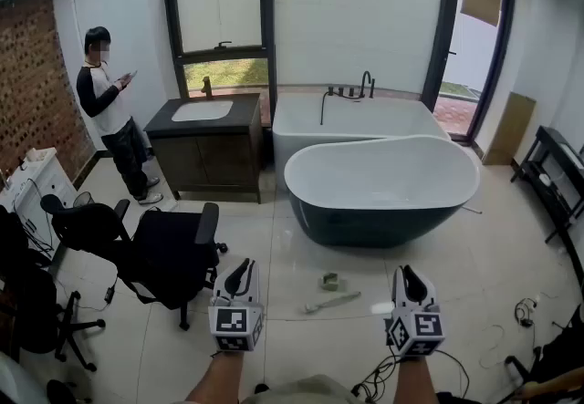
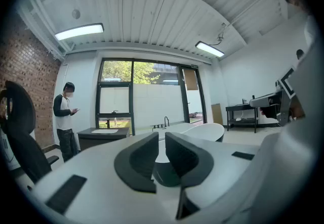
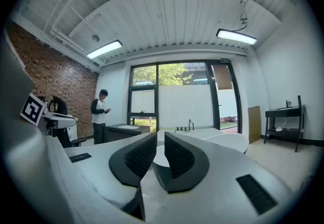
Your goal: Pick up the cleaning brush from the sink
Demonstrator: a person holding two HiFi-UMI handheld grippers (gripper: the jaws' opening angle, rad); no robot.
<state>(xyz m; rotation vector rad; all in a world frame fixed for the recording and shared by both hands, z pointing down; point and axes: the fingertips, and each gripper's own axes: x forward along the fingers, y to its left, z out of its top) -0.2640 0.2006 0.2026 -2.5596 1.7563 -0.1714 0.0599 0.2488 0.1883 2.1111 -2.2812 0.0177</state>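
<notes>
**A:** Head view first?

**B:** The left gripper (image 1: 239, 276) and right gripper (image 1: 411, 282) hover level, each with the jaws a narrow slit apart. The white basin sink (image 1: 203, 110) in the dark wooden vanity (image 1: 210, 156) sits far ahead of the fingertips, off to their left. No cleaning brush shows in it from here.

**A:** Left gripper view?

**B:** A slim, empty gap, with the sink far beyond the tips.

**A:** Right gripper view?

**B:** The same. I judge nothing is done yet: approaching, finding and grasping all remain.

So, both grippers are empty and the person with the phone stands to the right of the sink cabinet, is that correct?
Not quite: the head view shows the person standing to the left of the sink cabinet. The left gripper and right gripper are indeed empty.
</notes>
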